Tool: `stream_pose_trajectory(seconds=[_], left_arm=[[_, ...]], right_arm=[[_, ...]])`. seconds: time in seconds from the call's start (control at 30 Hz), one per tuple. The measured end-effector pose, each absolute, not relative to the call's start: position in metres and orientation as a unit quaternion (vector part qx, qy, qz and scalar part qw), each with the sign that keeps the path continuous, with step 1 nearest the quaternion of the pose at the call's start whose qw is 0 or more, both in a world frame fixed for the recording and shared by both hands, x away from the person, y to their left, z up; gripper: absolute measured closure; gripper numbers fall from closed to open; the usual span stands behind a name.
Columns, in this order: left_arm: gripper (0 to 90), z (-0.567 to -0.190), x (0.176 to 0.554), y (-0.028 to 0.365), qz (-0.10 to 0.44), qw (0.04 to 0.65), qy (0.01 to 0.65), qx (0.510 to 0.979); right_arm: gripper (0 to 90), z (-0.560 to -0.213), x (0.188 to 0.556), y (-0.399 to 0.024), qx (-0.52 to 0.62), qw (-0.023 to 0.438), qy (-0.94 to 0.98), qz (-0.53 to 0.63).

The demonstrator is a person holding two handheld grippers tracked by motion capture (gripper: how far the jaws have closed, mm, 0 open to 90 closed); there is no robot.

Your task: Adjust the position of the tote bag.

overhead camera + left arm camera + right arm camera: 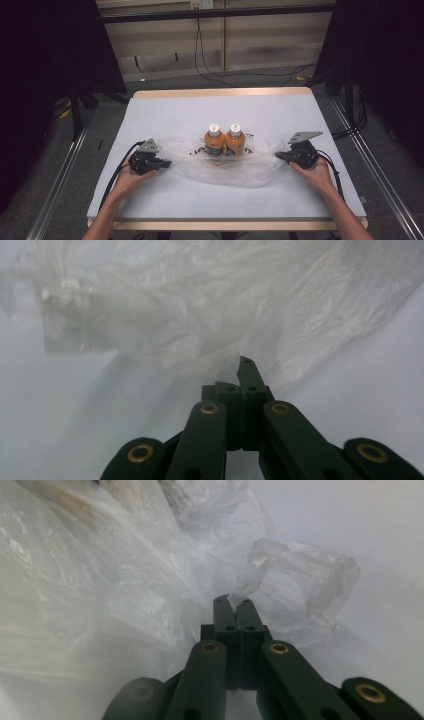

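Two orange bottles with white caps stand upright side by side, one on the left (214, 140) and one on the right (235, 140), amid a crumpled clear plastic bag (225, 172) at the table's middle. My left gripper (167, 163) is at the bag's left edge, its jaws shut on the film. In the left gripper view the bag (200, 305) drapes over the closed tips of the left gripper (243, 365). At the bag's right edge my right gripper (278, 155) is also shut on the film. The right gripper view shows the right gripper (234, 602) pinching bunched plastic bag (100, 605).
The table (200, 107) has a pale blue-white top with a wooden rim. Cables trail from both grippers toward the front edge. Dark stands and metal rails flank the table on the floor, and cables lie on the floor beyond its far edge.
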State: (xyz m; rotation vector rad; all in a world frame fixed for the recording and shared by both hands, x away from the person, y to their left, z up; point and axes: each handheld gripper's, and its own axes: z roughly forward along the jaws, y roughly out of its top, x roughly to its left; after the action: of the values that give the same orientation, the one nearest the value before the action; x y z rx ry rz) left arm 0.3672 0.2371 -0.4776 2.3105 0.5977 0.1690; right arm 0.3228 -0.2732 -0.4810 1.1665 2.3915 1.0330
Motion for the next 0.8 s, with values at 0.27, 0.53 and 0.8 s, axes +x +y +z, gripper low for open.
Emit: stream_pose_trajectory(seconds=[0.27, 0.53, 0.8], left_arm=[[90.0, -0.477, 0.365, 0.241, 0.062, 0.360, 0.241, 0.899], [85.1, -0.475, 0.364, 0.249, 0.045, 0.383, 0.253, 0.887], [65.2, -0.449, 0.357, 0.264, 0.072, 0.423, 0.269, 0.862]], right_arm=[[90.0, -0.483, 0.321, -0.279, 0.411, 0.155, 0.827, 0.352], [79.4, -0.480, 0.317, -0.281, 0.414, 0.150, 0.817, 0.373], [55.5, -0.454, 0.308, -0.296, 0.426, 0.156, 0.772, 0.446]])
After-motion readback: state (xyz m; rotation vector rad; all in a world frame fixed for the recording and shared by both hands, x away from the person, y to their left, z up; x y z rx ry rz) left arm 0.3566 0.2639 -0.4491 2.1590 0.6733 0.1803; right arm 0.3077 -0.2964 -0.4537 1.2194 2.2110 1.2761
